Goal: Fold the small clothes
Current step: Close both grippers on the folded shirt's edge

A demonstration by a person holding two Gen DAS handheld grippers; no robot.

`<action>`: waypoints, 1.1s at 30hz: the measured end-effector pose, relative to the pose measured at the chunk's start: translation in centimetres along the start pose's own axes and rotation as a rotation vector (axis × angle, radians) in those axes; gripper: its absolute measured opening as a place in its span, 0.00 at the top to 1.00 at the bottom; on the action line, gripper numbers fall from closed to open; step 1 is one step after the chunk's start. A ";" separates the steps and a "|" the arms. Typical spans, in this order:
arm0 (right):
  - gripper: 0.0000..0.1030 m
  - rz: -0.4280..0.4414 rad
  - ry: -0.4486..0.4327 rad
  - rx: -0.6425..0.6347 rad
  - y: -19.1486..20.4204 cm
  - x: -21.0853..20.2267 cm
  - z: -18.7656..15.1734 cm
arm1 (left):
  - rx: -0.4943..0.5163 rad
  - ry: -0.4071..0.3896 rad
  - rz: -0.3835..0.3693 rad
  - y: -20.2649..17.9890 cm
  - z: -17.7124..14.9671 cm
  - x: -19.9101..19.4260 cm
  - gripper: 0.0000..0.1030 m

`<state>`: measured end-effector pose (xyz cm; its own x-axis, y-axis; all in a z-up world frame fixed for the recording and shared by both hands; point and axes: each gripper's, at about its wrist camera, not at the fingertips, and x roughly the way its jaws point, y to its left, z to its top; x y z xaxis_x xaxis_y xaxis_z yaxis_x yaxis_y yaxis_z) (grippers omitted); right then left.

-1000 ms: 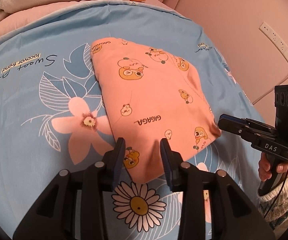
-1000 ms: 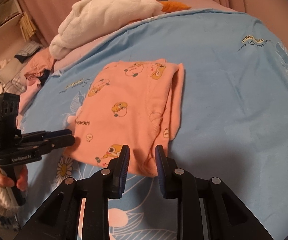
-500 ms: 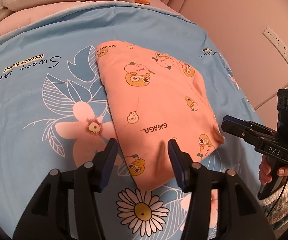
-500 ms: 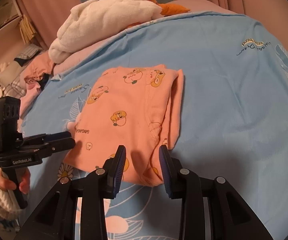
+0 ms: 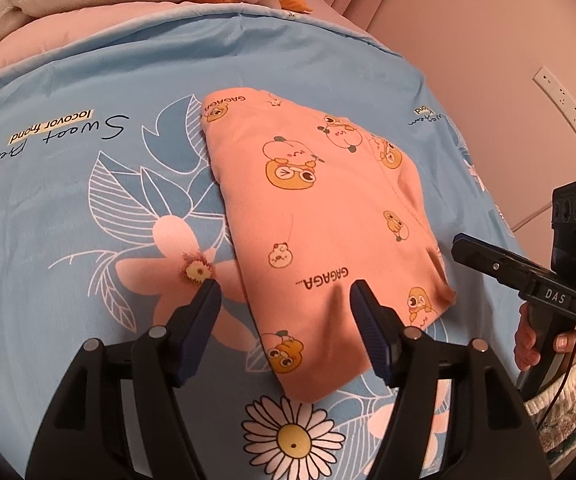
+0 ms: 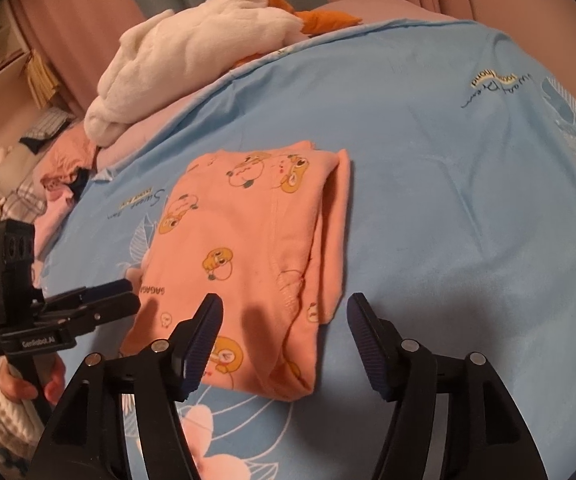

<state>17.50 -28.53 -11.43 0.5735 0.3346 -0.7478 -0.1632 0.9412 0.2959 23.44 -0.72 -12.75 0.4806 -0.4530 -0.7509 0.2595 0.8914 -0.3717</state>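
A small orange garment with cartoon prints (image 5: pixel 319 232) lies folded into a flat rectangle on the blue floral bedsheet (image 5: pixel 88 208); it also shows in the right wrist view (image 6: pixel 248 264). My left gripper (image 5: pixel 286 300) is open and empty, held above the garment's near corner. My right gripper (image 6: pixel 284 312) is open and empty, held above the garment's near edge. Each gripper shows in the other's view, the right one (image 5: pixel 487 258) beside the garment's right corner, the left one (image 6: pixel 104 300) beside its left edge.
A white plush blanket (image 6: pixel 192 52) lies heaped on pink bedding at the far end of the bed. A pile of other clothes (image 6: pixel 48 164) lies at the far left. A wall with a power strip (image 5: pixel 567 112) stands to the right.
Both grippers have opened wide and drawn back a little from the garment. The folded garment has stayed flat on the sheet.
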 end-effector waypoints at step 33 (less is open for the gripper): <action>0.36 0.136 0.068 0.154 -3.9 3.5 2.0 | -0.003 0.005 -0.018 0.7 1.4 2.1 0.30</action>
<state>21.74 -31.11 -14.03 0.4981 0.4652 -0.7318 -0.1074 0.8705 0.4804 25.82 -1.06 -13.79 0.4719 -0.4691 -0.7465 0.2657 0.8830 -0.3868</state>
